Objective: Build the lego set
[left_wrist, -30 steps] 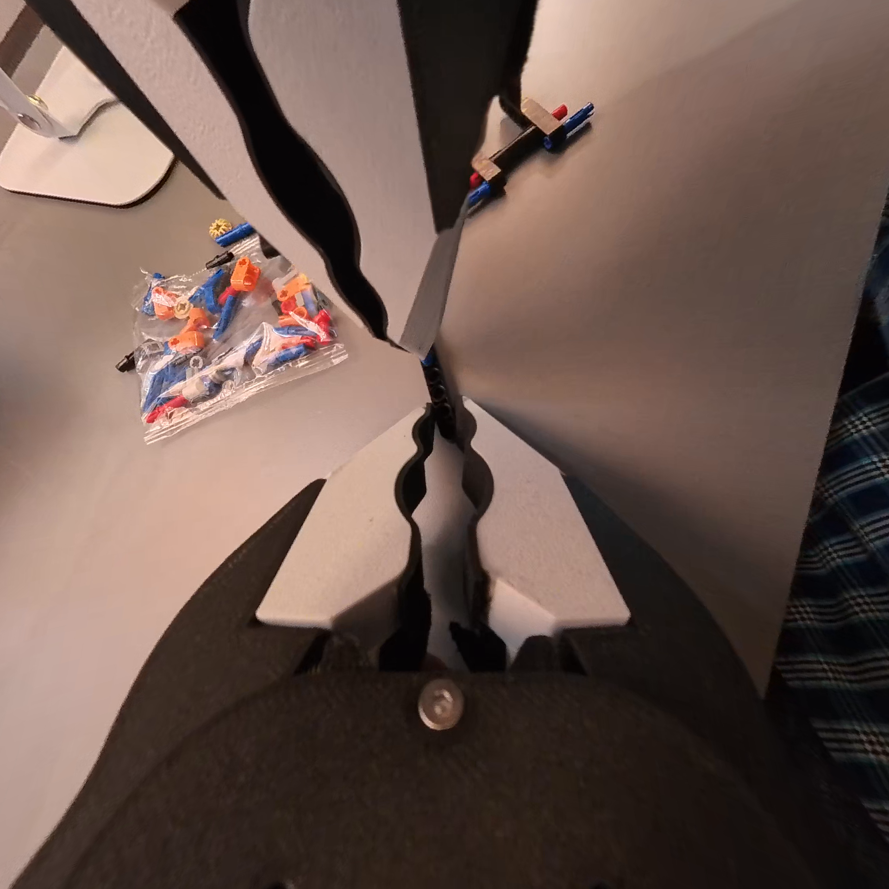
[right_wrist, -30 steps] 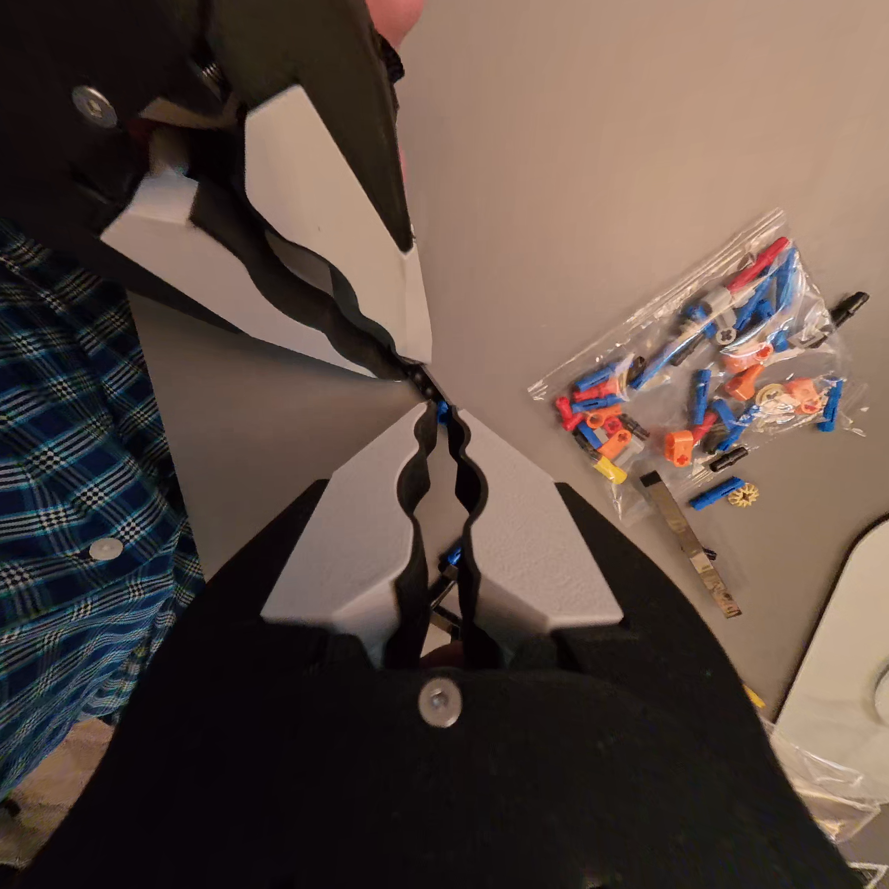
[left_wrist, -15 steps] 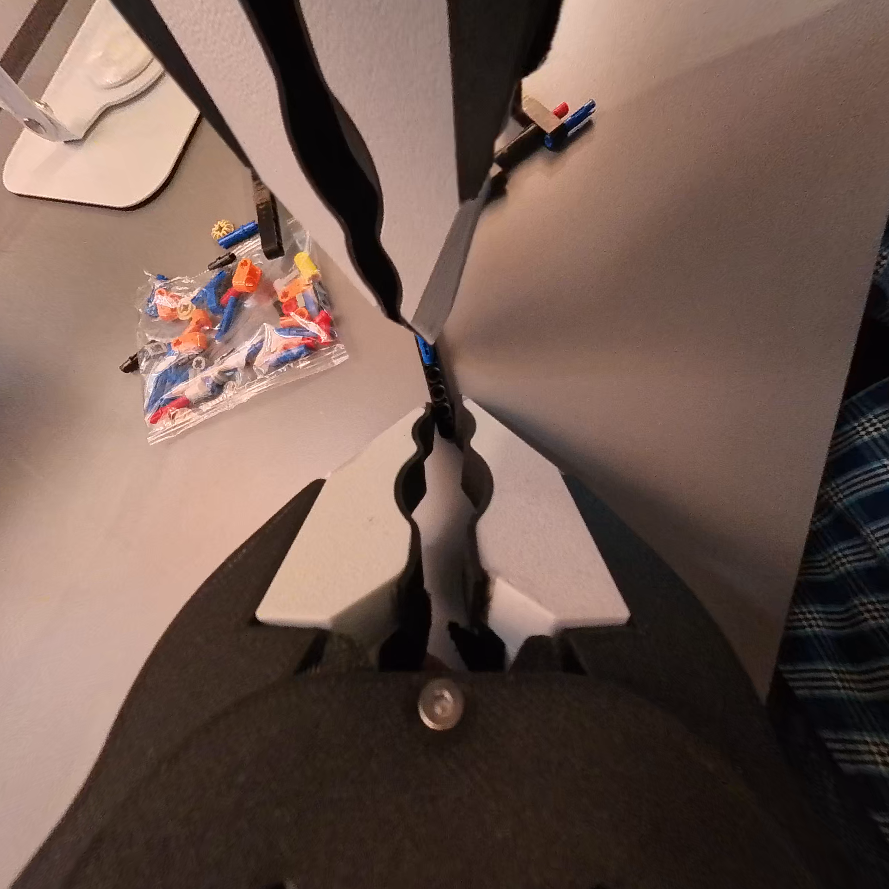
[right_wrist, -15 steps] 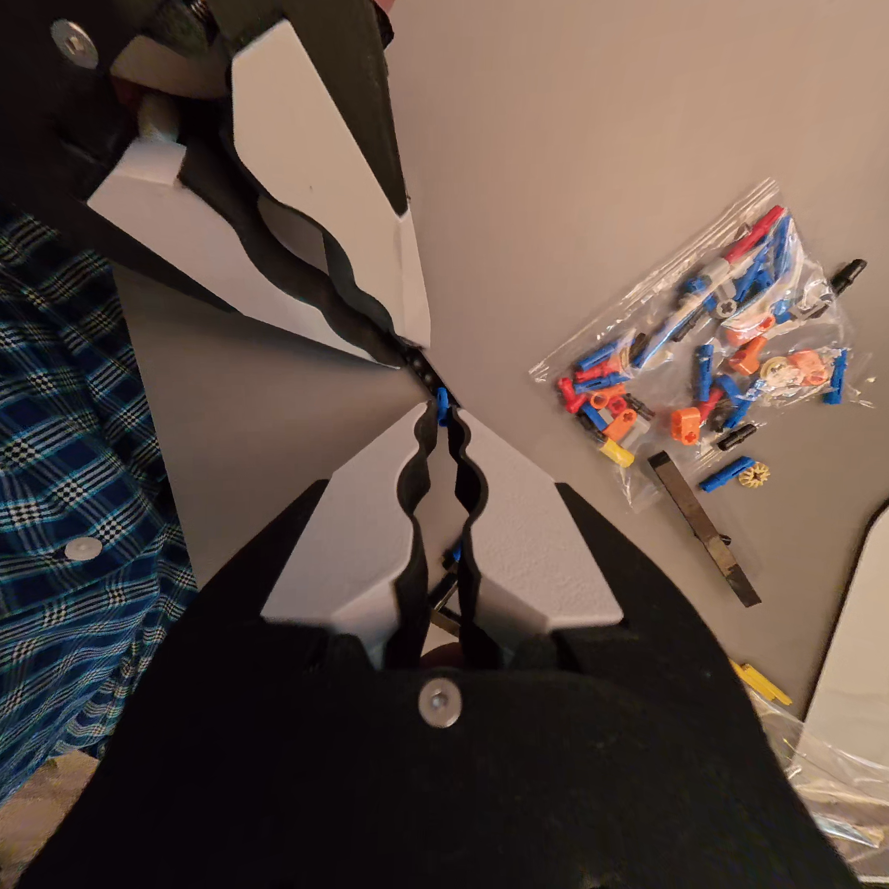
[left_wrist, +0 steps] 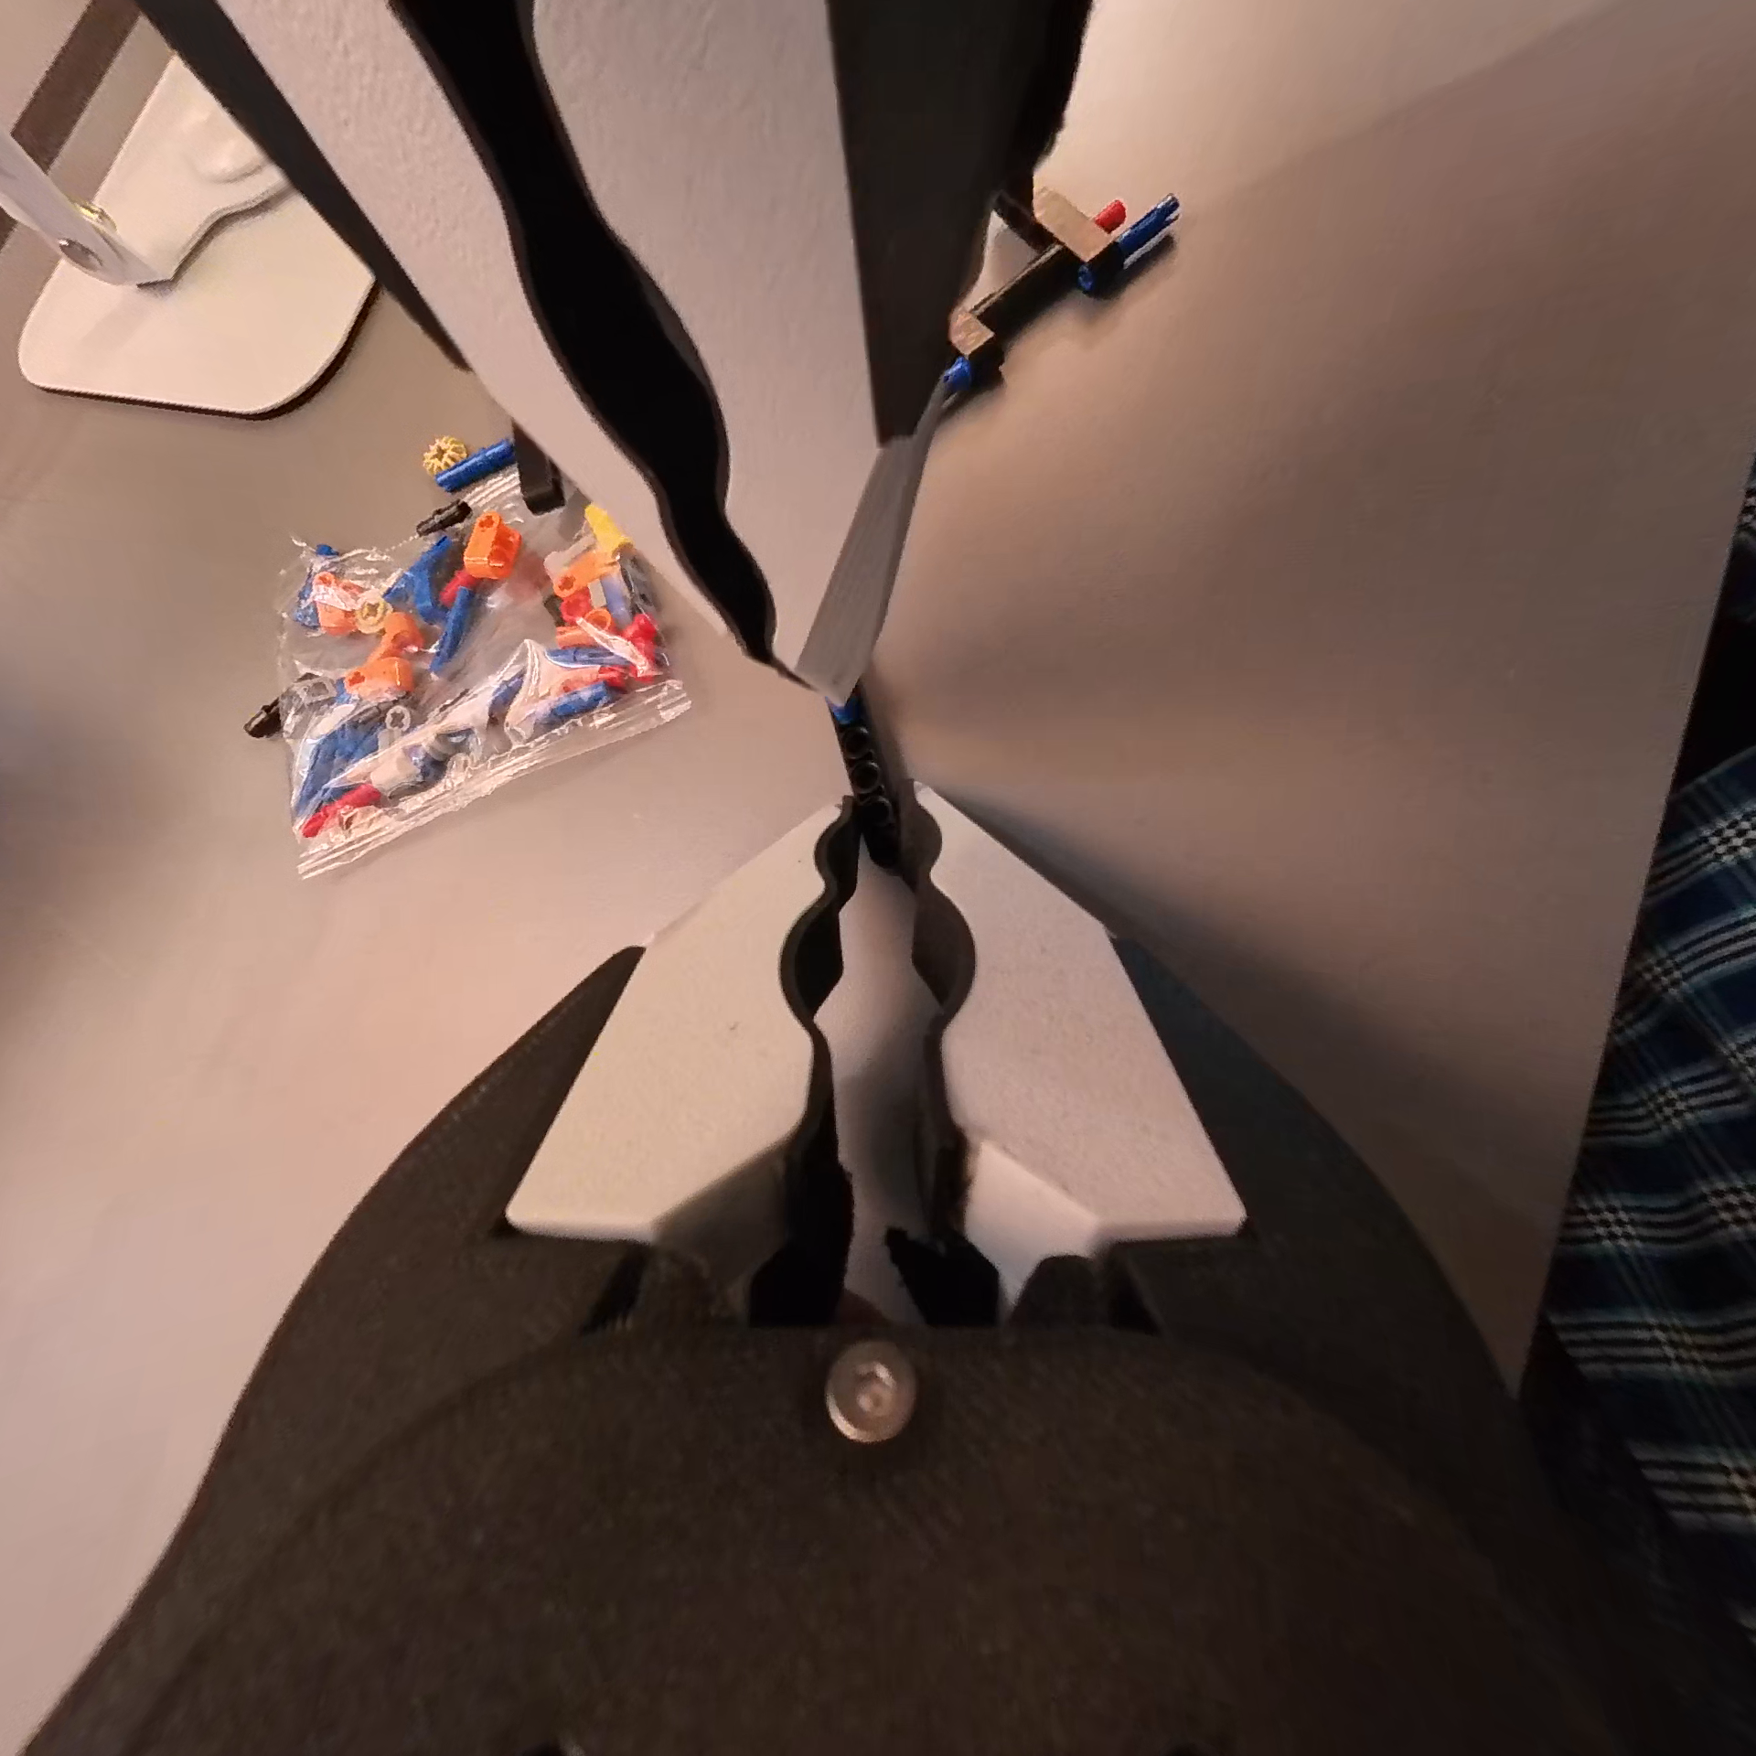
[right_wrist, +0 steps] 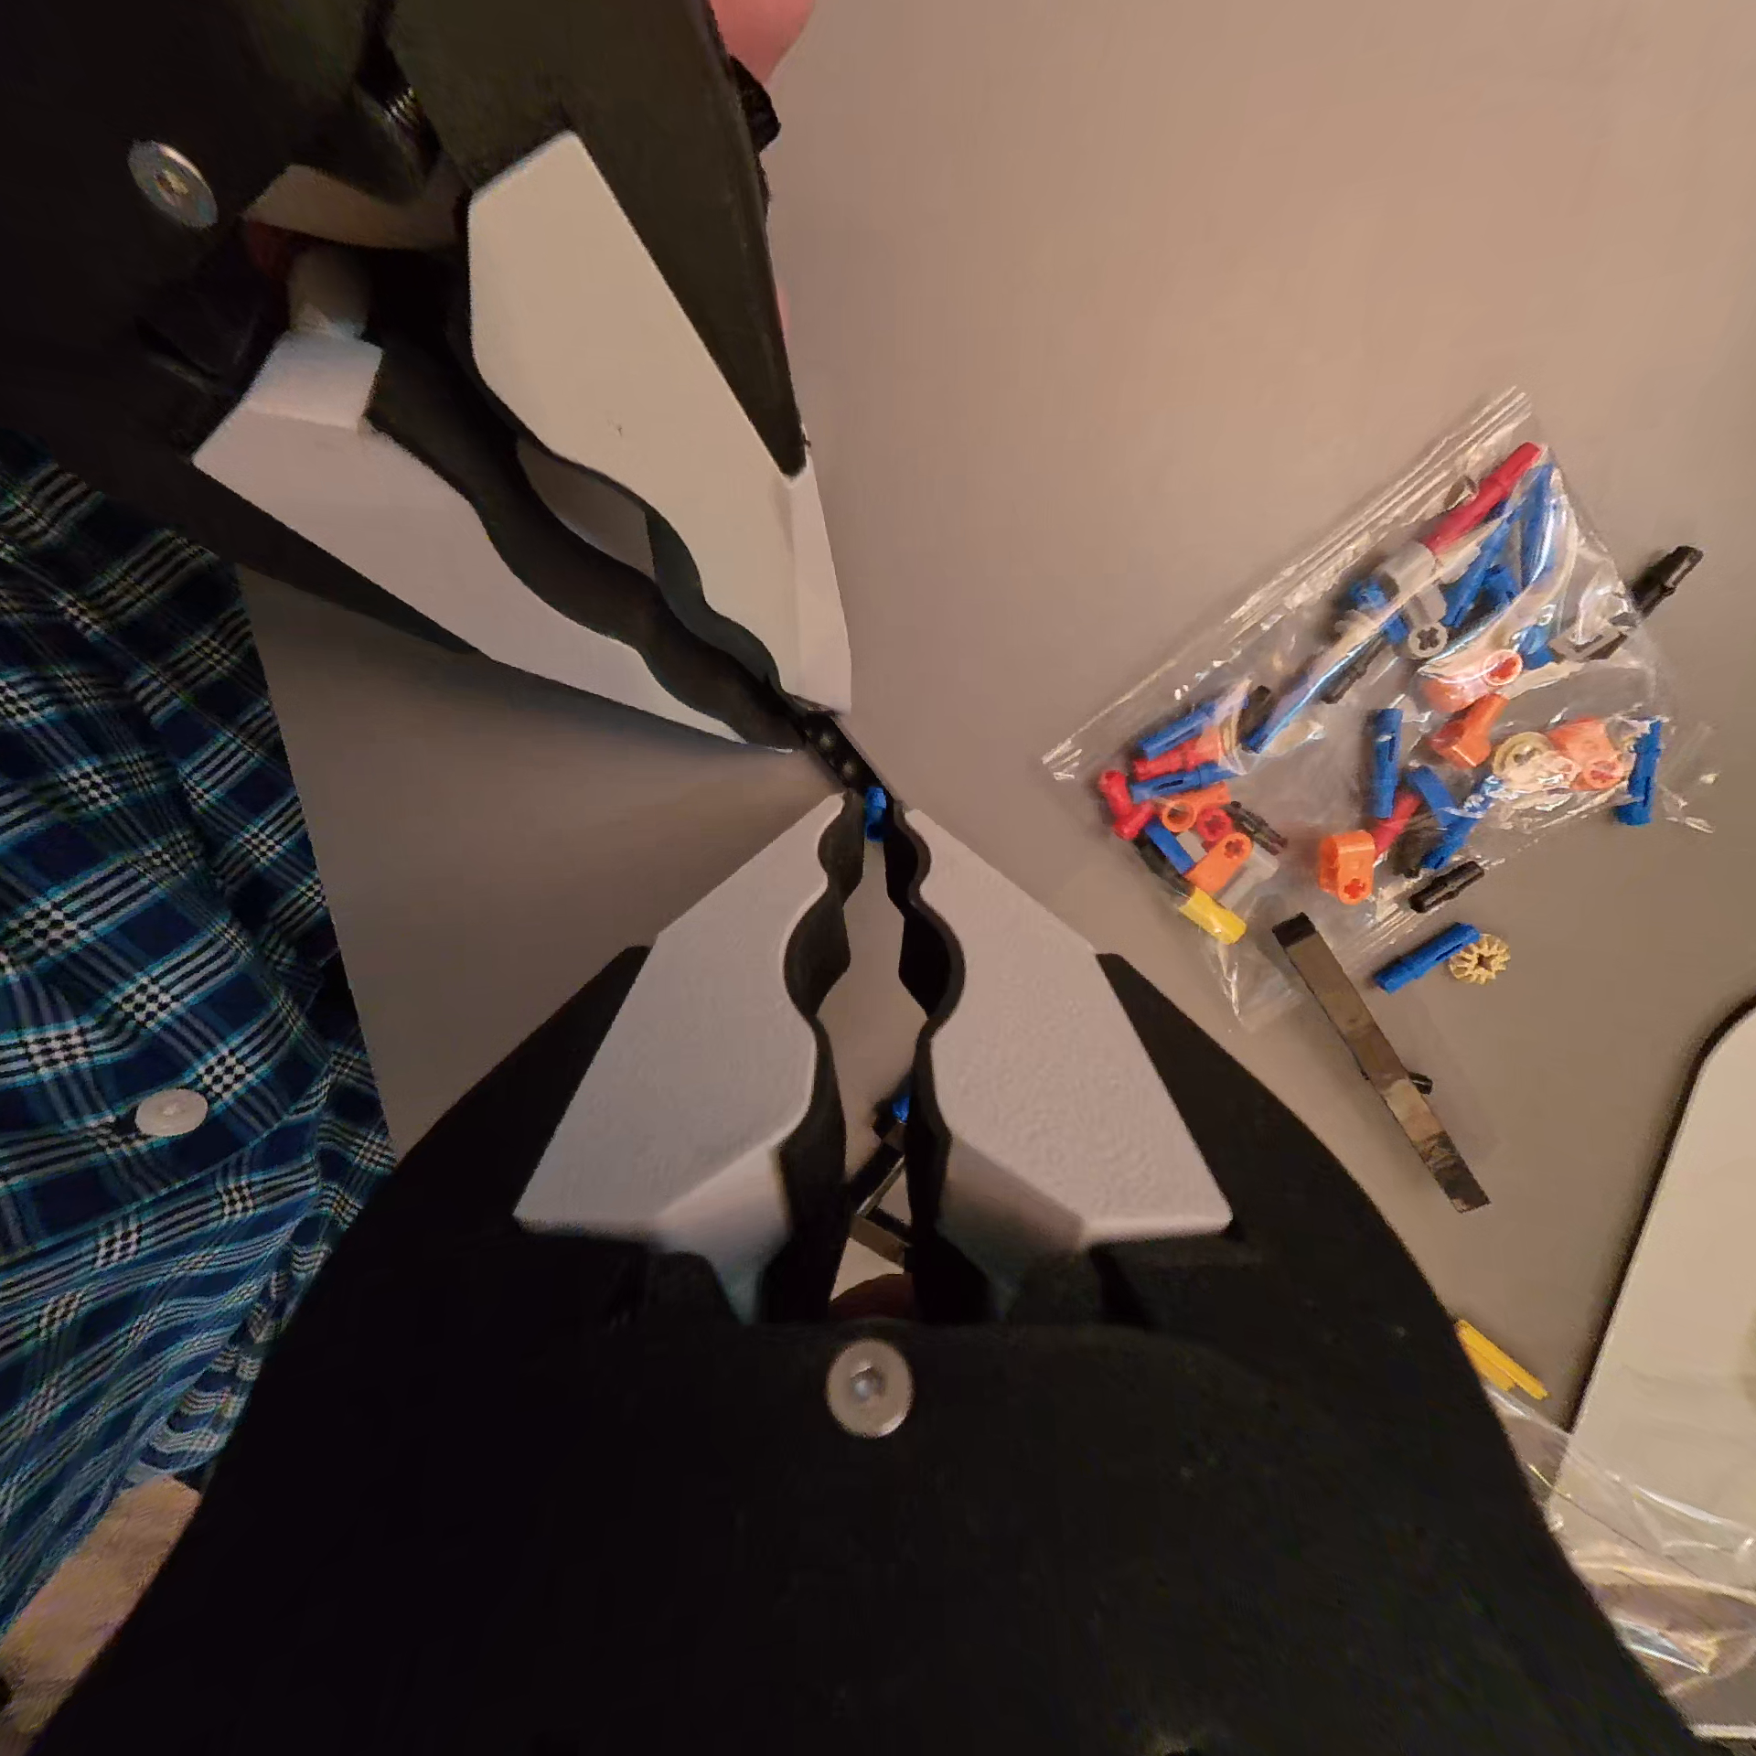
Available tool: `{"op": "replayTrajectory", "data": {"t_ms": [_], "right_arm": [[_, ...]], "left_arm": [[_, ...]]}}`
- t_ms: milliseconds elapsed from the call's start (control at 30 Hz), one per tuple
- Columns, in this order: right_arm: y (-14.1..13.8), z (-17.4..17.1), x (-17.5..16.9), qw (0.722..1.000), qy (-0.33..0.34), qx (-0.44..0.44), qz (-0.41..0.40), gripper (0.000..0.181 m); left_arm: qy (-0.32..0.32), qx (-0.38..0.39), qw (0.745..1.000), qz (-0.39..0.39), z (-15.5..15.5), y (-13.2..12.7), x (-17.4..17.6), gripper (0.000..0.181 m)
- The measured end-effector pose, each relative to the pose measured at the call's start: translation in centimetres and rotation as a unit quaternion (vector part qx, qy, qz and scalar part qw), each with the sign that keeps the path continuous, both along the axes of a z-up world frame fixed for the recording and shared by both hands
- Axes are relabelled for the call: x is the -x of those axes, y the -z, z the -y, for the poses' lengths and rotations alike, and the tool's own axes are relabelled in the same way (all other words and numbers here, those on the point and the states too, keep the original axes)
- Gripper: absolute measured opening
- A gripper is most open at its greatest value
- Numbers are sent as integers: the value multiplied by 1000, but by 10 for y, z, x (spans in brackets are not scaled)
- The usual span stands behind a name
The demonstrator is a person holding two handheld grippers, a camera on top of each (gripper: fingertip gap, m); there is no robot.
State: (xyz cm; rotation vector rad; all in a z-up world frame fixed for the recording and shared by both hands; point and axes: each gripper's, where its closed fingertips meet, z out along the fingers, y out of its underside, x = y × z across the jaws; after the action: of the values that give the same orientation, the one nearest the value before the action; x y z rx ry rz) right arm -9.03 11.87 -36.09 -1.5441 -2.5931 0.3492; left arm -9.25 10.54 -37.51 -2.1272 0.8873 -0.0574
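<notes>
Meeting tip to tip, left gripper (left_wrist: 879,827) pinches a stiff, light black beam (left_wrist: 869,760) by its end while right gripper (right_wrist: 874,827) pinches a tiny, slippery-looking blue pin (right_wrist: 874,812), bag (right_wrist: 1378,732) lying right.

Blue plaid shirt (right_wrist: 114,855); grey table (right_wrist: 1188,333).
</notes>
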Motion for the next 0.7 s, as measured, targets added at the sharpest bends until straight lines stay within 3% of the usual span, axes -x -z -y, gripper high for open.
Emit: {"op": "replayTrajectory", "data": {"t_ms": [200, 367, 600, 700], "right_arm": [[8, 9, -1, 1000, 4, 17, -3, 0], [10, 0, -2, 999, 23, 28, -22, 1], [-15, -12, 11, 981, 92, 141, -100, 0], [-24, -13, 12, 966, 125, 189, -123, 1]], "left_arm": [[13, -7, 1000, -3, 0, -1, -6, 6], [-13, -13, 1000, -12, -8, -1, 1, 6], [-21, -4, 1000, 0, -8, -1, 3, 6], [-40, -11, 999, 13, -12, -5, 7, 29]]}}
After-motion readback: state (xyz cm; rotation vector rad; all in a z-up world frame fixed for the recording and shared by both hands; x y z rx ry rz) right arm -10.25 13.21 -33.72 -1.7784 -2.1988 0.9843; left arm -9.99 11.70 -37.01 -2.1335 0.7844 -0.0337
